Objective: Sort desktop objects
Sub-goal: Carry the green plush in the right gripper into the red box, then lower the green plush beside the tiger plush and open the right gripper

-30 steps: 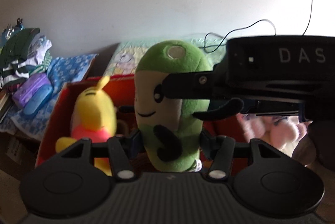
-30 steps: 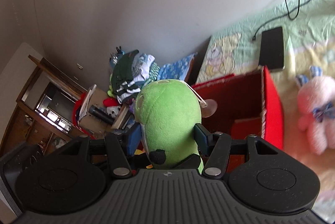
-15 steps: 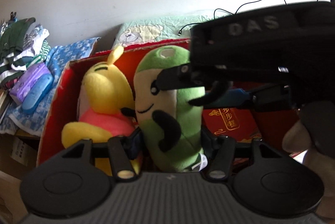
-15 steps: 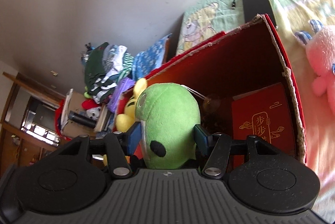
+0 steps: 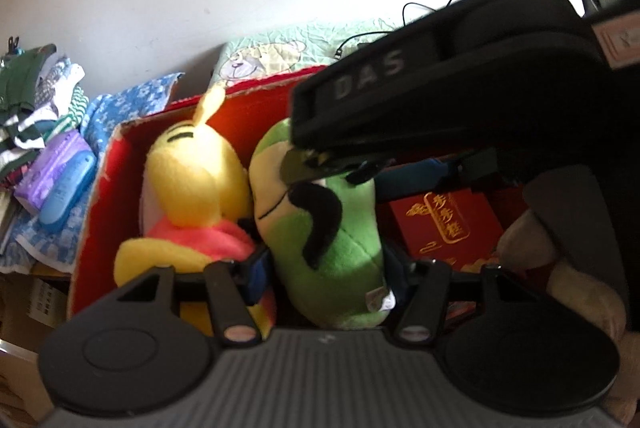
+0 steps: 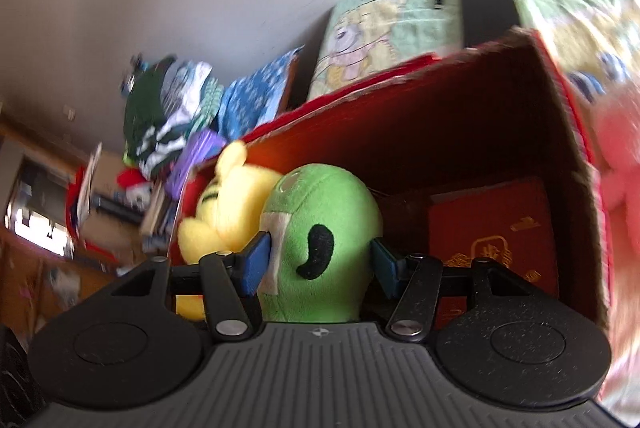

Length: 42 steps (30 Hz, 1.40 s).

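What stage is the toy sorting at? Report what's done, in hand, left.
Done: the yellow plush sits in the red box. In hand: both tongs, left and right, grip the green plush low inside the box beside it, not released. Left: a pink plush lies outside on the bedsheet.

Green plush down in red box, pressed against yellow plush, clamped low by left gripper. Right gripper on its head from right. Red gold-print booklet beside it.
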Tool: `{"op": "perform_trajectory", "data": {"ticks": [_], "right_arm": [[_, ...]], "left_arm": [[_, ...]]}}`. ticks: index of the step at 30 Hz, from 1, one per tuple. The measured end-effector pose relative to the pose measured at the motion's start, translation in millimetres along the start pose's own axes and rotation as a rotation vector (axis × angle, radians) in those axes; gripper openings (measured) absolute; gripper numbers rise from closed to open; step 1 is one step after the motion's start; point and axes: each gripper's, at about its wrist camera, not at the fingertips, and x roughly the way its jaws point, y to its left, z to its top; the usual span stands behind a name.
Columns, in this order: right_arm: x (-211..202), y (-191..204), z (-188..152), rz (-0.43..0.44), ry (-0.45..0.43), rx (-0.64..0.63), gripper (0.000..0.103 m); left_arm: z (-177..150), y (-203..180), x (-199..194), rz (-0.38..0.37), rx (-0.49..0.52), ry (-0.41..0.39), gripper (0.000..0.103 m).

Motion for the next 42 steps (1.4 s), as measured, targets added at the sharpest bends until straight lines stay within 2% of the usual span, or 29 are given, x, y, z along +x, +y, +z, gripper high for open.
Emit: {"op": "perform_trajectory", "data": {"ticks": [3,9,12,21,26,30,33,36,38,42], "right_arm": [[7.9,1.4,1.0,0.020,0.030,-0.030,0.060],[10.8,-2.8,1.2,0.044,0.037,-0.032,0.061],[7.8,-9.4,2.6,0.074,0.044,0.003,0.065],[-9.4,-8.2,3.4,0.050,-0.024,-0.014,0.067],[-16.4,-17.0,4.1,0.058,-0.022,0.032,0.067],[-15.1,-16.0,3.1,0.069,-0.009,0.042,0.058],[-10.2,-9.2,2.0,0.054,-0.012,0.016,0.056],[-3.2,0.7,-0.5,0.062,-0.010,-0.030,0.056],[2.6,7.4,-2.6,0.047,-0.012,-0.084,0.056],[4.8,-1.4,1.1,0.064,-0.001,-0.055,0.059]], "left_arm": [[-4.3,-0.7,-3.8,0.032,0.024,-0.001,0.061],[-3.8,-0.7,-6.3,0.037,0.024,0.004,0.061],[-4.9,-4.9,-9.1,0.050,0.043,0.002,0.062],[-2.0,-8.9,-21.9,0.048,0.045,-0.006,0.066],[-3.1,-8.9,-30.5,0.035,0.031,-0.008,0.067],[-9.2,-9.1,-40.6,0.018,0.010,-0.009,0.067],[-1.3,-6.6,-46.2,0.009,-0.001,-0.020,0.067],[-2.5,-6.4,-53.2,0.015,0.005,-0.049,0.067],[-3.3,-7.2,-49.4,0.049,0.015,-0.040,0.067],[-2.7,-3.7,-48.7,0.011,-0.038,-0.012,0.068]]}}
